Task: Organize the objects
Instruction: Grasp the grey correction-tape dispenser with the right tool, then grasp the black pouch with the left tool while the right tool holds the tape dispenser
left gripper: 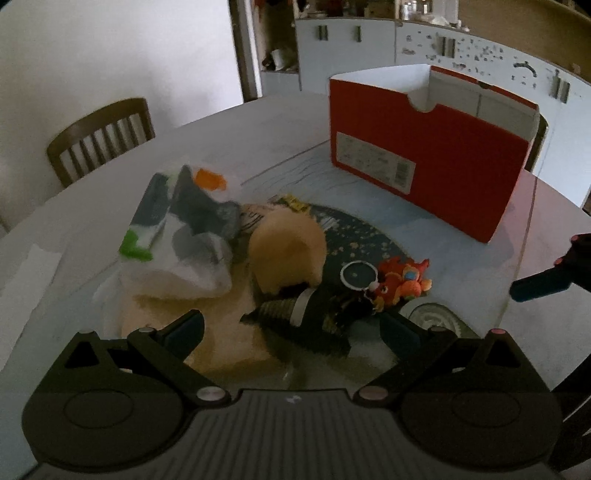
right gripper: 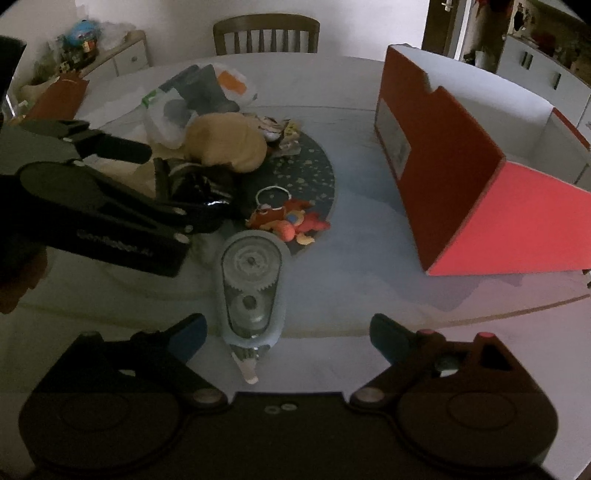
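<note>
Dim room, pale round counter (right gripper: 351, 266) with a cluster of loose things at its middle and a red cardboard box (left gripper: 436, 162) standing open-topped toward the far right, white inside, label on its near face. Left tongs (left gripper: 291, 328) spread wide, nothing between the tips, hanging just above a dark crumpled packet (left gripper: 314, 317) with a white band. Right tongs (right gripper: 288, 332) also spread, empty, poised over a clear, pale blue correction-tape dispenser (right gripper: 253, 291) lying flat near the counter's front edge, gears showing through its shell, tip pointing toward the camera; dispenser between the two tips but not touched by either. Just beyond the dispenser, a small red-and-orange plush toy (right gripper: 288, 221) with a thin white ring at its top, resting on the edge of a dark round mat (right gripper: 314, 173) speckled with pale dots. Farther back, a tan plush lump (left gripper: 286, 251) beside the dark packet, and behind that a translucent plastic bag (left gripper: 177, 236) holding grey, green and orange items. Small yellow-and-black printed scraps (left gripper: 291, 203) between the bag and the mat, too blurred to read. Wooden slat-back chair (right gripper: 266, 35) at the far side of the counter; white cabinets (left gripper: 369, 48) along the back wall.
</note>
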`<state>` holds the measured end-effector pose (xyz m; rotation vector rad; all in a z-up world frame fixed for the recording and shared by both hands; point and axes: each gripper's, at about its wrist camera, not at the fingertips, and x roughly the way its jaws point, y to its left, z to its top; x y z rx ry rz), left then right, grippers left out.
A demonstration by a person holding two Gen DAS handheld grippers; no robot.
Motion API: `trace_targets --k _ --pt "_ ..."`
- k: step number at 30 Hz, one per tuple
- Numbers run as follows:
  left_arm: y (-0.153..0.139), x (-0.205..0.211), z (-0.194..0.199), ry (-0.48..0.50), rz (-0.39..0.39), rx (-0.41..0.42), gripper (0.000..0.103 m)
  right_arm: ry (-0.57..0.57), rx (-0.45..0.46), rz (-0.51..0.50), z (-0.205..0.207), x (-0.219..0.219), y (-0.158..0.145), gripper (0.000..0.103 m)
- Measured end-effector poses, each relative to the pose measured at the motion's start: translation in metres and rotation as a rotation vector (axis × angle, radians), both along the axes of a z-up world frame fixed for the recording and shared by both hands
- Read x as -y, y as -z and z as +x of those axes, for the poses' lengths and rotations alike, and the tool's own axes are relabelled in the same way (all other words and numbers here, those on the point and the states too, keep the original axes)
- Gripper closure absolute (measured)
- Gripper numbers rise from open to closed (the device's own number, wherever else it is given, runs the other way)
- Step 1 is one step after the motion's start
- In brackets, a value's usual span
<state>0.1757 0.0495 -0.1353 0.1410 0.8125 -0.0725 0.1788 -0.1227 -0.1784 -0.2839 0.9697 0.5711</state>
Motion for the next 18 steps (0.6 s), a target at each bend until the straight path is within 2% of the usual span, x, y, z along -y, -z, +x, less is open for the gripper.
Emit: trace_targets --k 4,9,13,18 --pt "0.001 0.006 0.001 0.024 0.023 0.015 0.001 -0.008 -0.008 0.002 0.003 -0.004 0.002 0.015" --pt "0.004 0.007 -0.001 0.031 0.011 0.008 0.004 -0.021 -0.004 0.008 0.003 -0.007 0.001 0.022" --pt "0.003 0.009 -0.001 0.029 0.022 0.009 0.021 -0.023 -0.003 0.016 0.005 -0.009 0.000 0.026" --pt "0.001 0.010 -0.003 0.029 0.021 0.009 0.034 -0.029 0.006 0.016 0.004 -0.012 -0.002 0.037"
